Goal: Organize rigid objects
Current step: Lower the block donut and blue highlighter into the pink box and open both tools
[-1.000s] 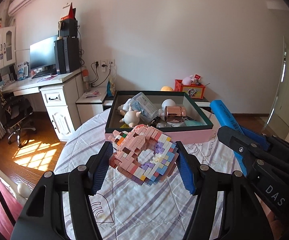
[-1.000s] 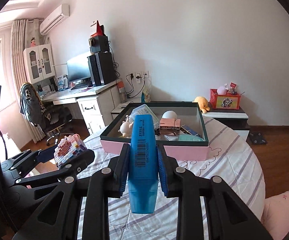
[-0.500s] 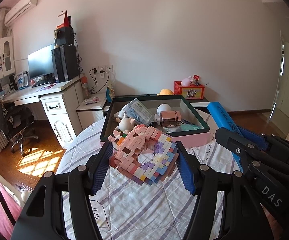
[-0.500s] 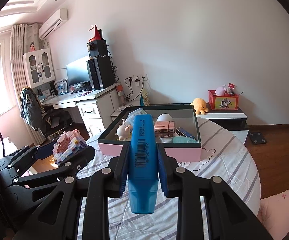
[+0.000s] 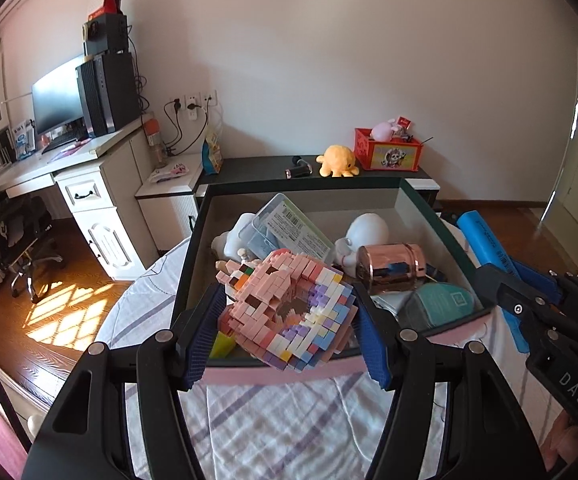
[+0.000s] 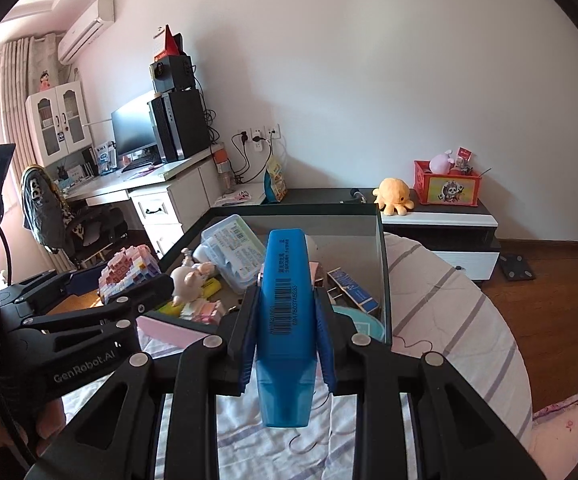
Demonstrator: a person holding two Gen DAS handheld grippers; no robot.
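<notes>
The box (image 5: 441, 224) sits on the striped table (image 5: 273, 428), its dark rim and pink front wall just ahead of both grippers. Inside it is crowded: a clear case (image 5: 285, 226), a white figure (image 5: 365, 236), a copper jar (image 5: 389, 266) and a teal pouch (image 5: 441, 300) fill most of the floor, leaving little bare room except along the far wall. The table's round edge (image 6: 501, 332) curves off to the right, with open wood floor beyond. The left gripper (image 5: 289, 320) is clamped on the brick donut (image 5: 289, 312), both blue pads pressing its sides, and it hangs over the box's near wall, angled downward. The right gripper (image 6: 287, 334) is clamped on the blue marker (image 6: 285, 312), which points forward over the near rim, its cap end low toward the camera. The two grippers are side by side, close but apart.
</notes>
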